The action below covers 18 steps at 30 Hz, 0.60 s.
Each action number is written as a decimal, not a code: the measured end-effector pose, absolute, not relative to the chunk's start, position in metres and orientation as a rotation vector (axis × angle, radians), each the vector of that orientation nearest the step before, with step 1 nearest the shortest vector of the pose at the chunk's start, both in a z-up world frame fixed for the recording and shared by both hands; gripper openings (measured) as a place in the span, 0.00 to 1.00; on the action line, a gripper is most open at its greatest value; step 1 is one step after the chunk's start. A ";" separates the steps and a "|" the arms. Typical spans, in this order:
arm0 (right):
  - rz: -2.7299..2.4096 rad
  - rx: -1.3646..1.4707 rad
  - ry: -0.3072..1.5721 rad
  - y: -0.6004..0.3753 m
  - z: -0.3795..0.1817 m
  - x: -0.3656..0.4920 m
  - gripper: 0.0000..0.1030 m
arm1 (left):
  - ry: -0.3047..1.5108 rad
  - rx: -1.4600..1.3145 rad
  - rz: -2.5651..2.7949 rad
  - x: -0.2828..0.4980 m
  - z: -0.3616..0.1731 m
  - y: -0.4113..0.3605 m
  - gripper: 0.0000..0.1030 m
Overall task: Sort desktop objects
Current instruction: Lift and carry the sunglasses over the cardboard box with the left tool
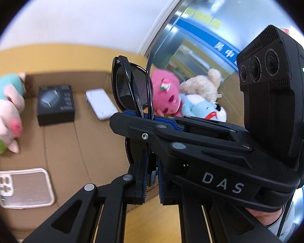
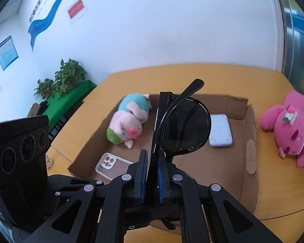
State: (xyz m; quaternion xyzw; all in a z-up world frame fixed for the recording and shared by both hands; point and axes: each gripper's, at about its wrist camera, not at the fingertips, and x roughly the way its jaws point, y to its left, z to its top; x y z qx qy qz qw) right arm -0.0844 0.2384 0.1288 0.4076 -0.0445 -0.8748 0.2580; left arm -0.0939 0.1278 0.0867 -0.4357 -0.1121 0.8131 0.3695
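Your left tongs (image 1: pixel 152 174) and right tongs (image 2: pixel 152 174) both clamp 1 pair of black sunglasses (image 2: pixel 184 125), held above the cardboard box (image 2: pixel 251 141). In the box: 1 clear phone case (image 2: pixel 109 164), 1 white power bank (image 2: pixel 221 131), 1 plush pig (image 2: pixel 129 125), 1 black carton (image 1: pixel 55 104). Beyond, on the yellow surface (image 2: pixel 192 75): 1 pink plush (image 2: pixel 287 123), 1 beige plush (image 1: pixel 204 85).

Potted plants (image 2: pixel 61 79) on green-covered stand (image 2: pixel 71 97); wall posters (image 2: pixel 7 52).
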 end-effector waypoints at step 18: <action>-2.163 1.589 -0.340 0.290 -0.020 -0.165 0.08 | -0.447 -1.631 1.831 -0.146 -0.031 0.172 0.07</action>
